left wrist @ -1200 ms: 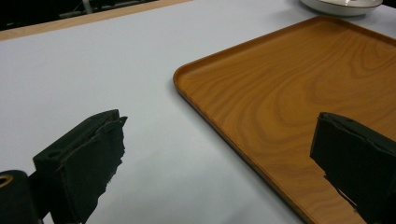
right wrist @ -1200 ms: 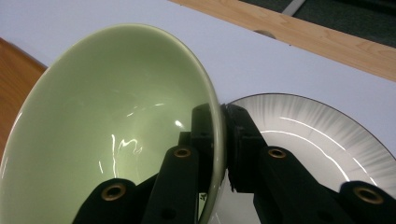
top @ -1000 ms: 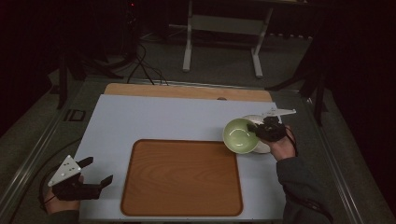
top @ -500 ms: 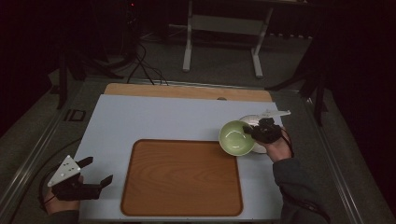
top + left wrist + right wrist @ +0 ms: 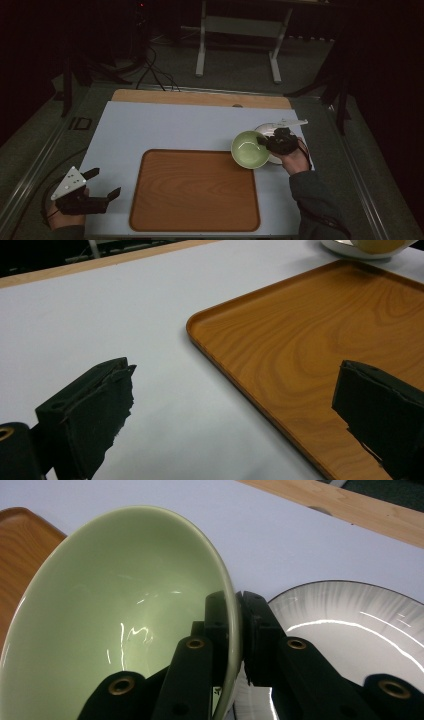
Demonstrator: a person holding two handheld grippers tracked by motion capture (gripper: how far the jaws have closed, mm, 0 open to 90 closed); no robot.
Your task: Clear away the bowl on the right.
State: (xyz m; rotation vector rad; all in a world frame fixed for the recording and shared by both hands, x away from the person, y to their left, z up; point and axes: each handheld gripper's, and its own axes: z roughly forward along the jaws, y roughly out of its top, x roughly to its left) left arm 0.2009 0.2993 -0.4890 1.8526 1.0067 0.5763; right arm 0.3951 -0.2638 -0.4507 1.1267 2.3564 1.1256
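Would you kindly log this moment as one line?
right tool: shut on green bowl rim | bowl: beside plate, near tray | left tool: open, idle

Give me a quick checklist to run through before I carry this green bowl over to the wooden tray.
1. Grip on the green bowl: right gripper is shut on its rim, one jaw inside, one outside. Ok.
2. Bowl clear of the white plate: in the right gripper view it looks lifted and tilted above the plate; whether they touch, cannot tell.
3. Bowl contents: nothing in it. Ok.
4. Landing spot: wooden tray is bare. Ok.
5. Left gripper: open, resting at the table's near left edge, off the tray. Ok.
6. Bowl's level: tilted in the grip. Not ok for setting down flat.
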